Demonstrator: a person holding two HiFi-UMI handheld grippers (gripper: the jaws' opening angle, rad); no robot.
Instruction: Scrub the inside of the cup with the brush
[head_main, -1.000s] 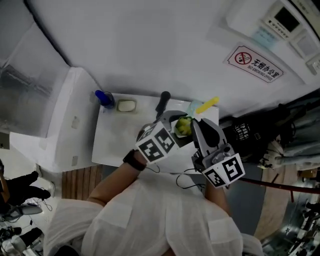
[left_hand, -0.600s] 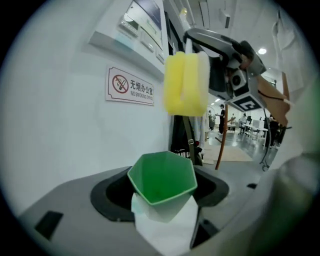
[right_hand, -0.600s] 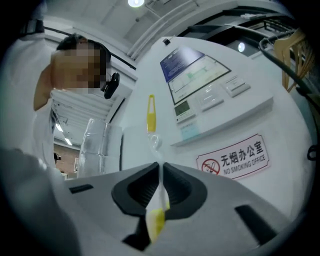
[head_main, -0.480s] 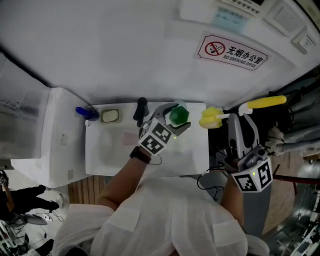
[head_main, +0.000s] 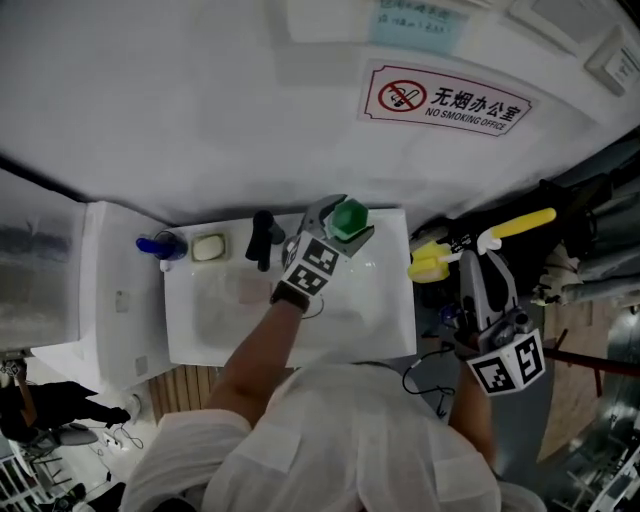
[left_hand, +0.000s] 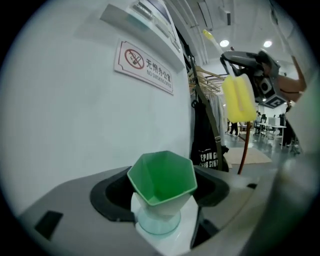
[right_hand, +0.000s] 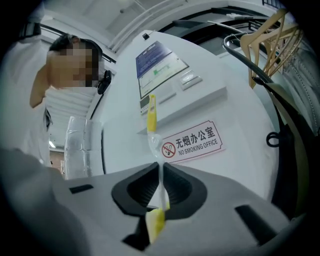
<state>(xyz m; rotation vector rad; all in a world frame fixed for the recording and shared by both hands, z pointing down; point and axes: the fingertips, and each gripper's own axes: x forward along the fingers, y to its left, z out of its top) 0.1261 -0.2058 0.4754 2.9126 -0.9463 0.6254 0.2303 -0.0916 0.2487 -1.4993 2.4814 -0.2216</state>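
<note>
1. Sink (head_main: 190, 345) ledge, left: small blue item (head_main: 160, 243), possibly a bottle; soap bar (head_main: 208, 247); black faucet (head_main: 262, 238).
2. Left gripper (head_main: 338, 226) at the sink's back edge, jaws wide, clamped on the green cup (head_main: 350, 216).
3. Right gripper (head_main: 478, 280) beyond the sink's right side, jaws nearly together, pinching the thin handle of the sponge brush (head_main: 428, 262), which is well apart from the cup.

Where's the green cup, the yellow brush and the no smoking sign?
green cup (left_hand: 162, 181): left gripper view, inner wall.
yellow brush (head_main: 428, 263): head view, sponge head.
no smoking sign (head_main: 445, 100): head view, its middle.
</note>
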